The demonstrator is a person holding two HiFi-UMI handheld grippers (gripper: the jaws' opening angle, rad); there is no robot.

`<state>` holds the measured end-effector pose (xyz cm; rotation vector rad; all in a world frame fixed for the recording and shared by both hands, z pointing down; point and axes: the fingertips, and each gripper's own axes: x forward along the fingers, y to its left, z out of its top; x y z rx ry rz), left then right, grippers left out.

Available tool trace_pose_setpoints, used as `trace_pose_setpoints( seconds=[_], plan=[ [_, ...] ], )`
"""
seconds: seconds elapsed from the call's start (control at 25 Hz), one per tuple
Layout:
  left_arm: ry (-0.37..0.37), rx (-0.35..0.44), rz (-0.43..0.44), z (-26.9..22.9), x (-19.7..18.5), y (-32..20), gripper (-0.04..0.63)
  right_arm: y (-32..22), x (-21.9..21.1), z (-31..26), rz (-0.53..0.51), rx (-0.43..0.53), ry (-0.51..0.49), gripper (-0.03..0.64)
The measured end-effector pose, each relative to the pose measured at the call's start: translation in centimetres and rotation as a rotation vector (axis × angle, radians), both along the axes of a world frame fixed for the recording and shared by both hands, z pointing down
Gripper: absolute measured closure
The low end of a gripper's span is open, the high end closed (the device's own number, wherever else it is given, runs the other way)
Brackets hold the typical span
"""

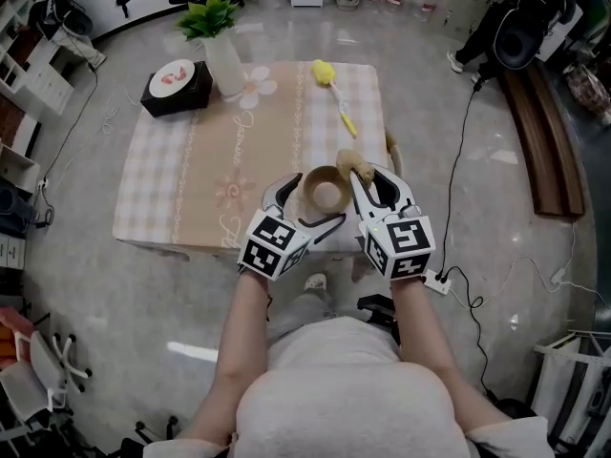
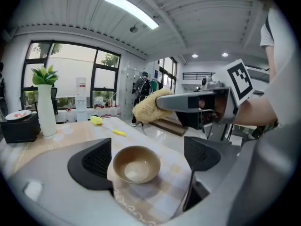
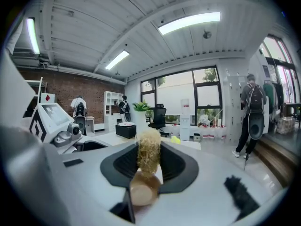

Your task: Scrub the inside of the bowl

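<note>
While the bowl point(image 1: 326, 195) sits upright and empty near the front edge of the bench point(image 1: 191, 179), the left tongs point(image 2: 146, 160) stand spread wide around it, a jaw on either side, neither pad touching the rim. The right tongs point(image 3: 149, 161) are pinched on the tan handle of a fibrous scrubber point(image 3: 149, 149), whose head hangs in the air just past the bowl's far right side. The steadying comes first, I'd say: ease the left jaws onto the wall, because a light bowl will likely skate on the checked cloth point(image 2: 155, 197). Then tip the scrubber head down into the hollow and circle the inner wall, keeping clear of the left jaws.
</note>
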<state>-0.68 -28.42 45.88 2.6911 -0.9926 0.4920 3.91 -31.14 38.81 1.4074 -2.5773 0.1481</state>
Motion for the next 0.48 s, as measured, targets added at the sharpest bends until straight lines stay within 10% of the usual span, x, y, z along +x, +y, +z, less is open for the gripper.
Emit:
trace_pose_setpoints(
  seconds=[0.48],
  plan=[
    [-0.163,-0.061,0.101,5.9,0.1,-1.8,0.104,-1.7,0.0,3.3,0.011,-0.058,0.025,0.514]
  ],
)
